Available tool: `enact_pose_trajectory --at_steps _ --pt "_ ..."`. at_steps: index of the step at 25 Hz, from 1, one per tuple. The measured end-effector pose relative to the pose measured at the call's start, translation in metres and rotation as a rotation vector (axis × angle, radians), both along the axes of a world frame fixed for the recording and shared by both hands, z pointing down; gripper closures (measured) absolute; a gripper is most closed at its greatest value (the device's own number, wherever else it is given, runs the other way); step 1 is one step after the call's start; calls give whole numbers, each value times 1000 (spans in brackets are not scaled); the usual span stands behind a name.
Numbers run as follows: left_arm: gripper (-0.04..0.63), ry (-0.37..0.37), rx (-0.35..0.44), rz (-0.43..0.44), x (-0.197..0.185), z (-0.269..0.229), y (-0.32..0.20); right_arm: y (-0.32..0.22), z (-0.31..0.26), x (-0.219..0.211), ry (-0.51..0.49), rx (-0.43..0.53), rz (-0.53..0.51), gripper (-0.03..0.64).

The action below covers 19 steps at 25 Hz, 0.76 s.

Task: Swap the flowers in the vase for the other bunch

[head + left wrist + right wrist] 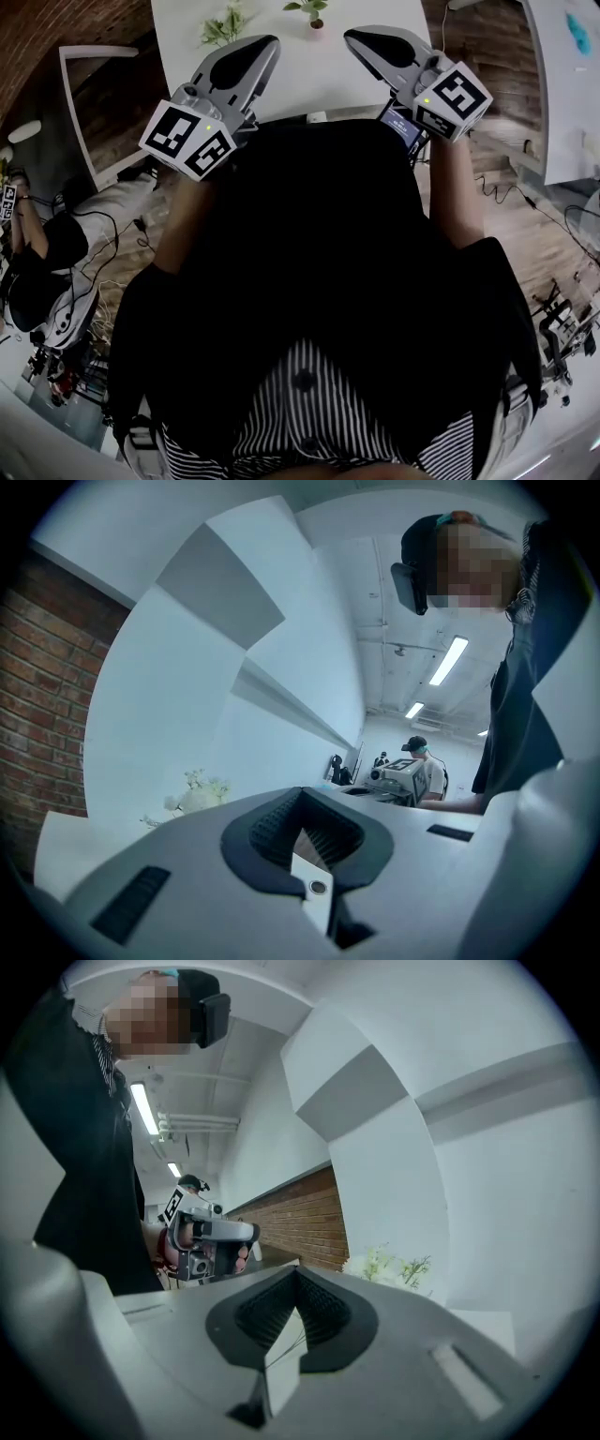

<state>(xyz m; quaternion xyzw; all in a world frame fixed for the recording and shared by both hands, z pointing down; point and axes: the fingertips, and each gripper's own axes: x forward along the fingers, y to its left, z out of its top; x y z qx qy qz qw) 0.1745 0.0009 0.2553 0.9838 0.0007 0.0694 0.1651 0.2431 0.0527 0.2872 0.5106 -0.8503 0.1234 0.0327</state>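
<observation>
1. Standing near the far edge of the white table point(281, 70), a small vase point(316, 21) with green sprigs in it is seen, and a pale, white-flowered bunch point(225, 23) is found just to its left. Whether that bunch lies flat or leans cannot be made out.
2. Either stage of the swap is fitted by this layout, with the sprigs either waiting to be taken out or already put in.
3. The left gripper point(270, 43) is held above the near table edge with its jaws closed together, and nothing is caught between them.
4. The right gripper point(352, 37) is likewise shut and empty, and is raised beside the left one, well short of the flowers.
5. Both bunches are judged light and limp, with thin stems that are easily crushed or bent and blooms that are easily shed.
6. A hold is best taken low on the gathered stems, clear of the blooms, with gentle pressure.
7. The vase is judged small and light, so it may be tipped or dragged when stems are pulled; it is best steadied by its body.
</observation>
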Motion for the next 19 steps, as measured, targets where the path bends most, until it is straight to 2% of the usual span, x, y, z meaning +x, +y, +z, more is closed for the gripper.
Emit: enact_pose_trajectory --at_steps 3,10,19 --pt "589 -3 0 -8 0 -1 -4 2 -4 8 -27 12 13 616" --pt "589 -7 -8 -23 -4 3 -9 -4 -7 16 -21 35 27 615" --pt "589 -6 -17 -31 -8 0 -12 -9 -15 8 -15 44 16 615"
